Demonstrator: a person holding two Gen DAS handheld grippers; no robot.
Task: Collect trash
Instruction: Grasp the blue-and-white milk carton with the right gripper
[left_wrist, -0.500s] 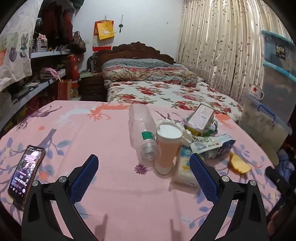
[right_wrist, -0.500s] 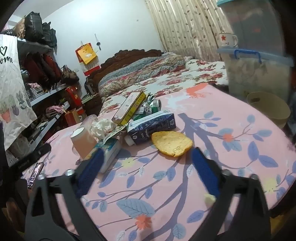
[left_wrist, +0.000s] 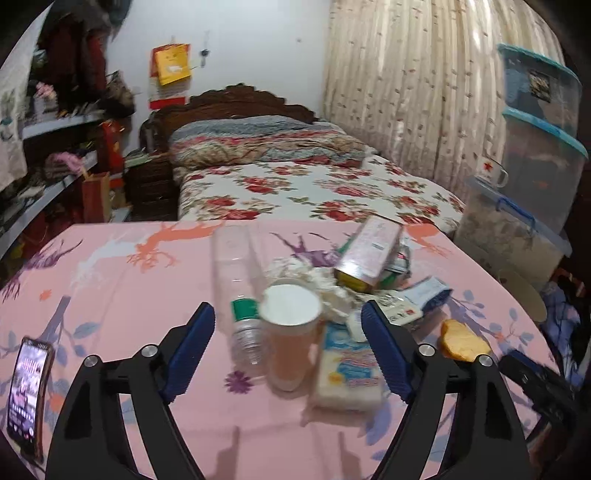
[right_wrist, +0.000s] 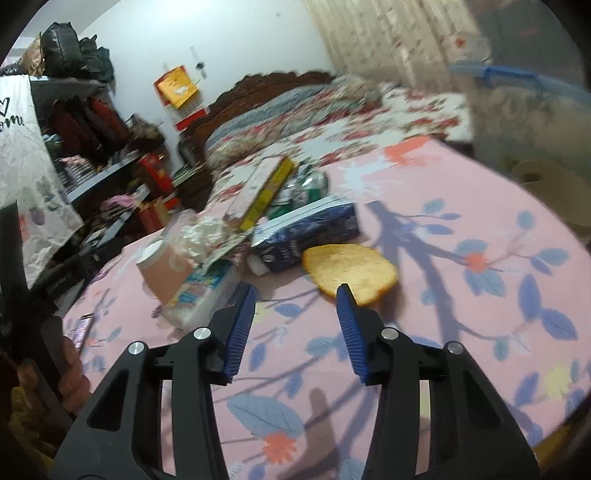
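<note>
On the pink tablecloth (left_wrist: 129, 332) a pile of trash lies ahead. A pink paper cup (left_wrist: 290, 339) with a white lid stands upright beside a clear plastic bottle (left_wrist: 236, 280) on its side. My left gripper (left_wrist: 288, 310) is open, and the cup shows in the gap between its blue fingers, touching neither. A tissue pack (left_wrist: 347, 365), crumpled tissue (left_wrist: 325, 284), a yellow-edged box (left_wrist: 369, 251) and a dark blue carton (right_wrist: 306, 232) lie around it. My right gripper (right_wrist: 297, 291) is open and empty, its right fingertip just short of a yellow crusty slice (right_wrist: 351, 269).
A phone (left_wrist: 26, 391) lies lit at the table's left edge. A beige bin (right_wrist: 546, 184) stands beyond the right edge, next to stacked clear storage boxes (left_wrist: 535, 166). A bed (left_wrist: 314, 192) lies behind, shelves (left_wrist: 55, 184) on the left. A hand (right_wrist: 70, 369) shows at lower left.
Both grippers have moved forward toward the trash. The left now has the cup in the gap between its fingers. The right's jaws have narrowed and it has neared the yellow slice.
</note>
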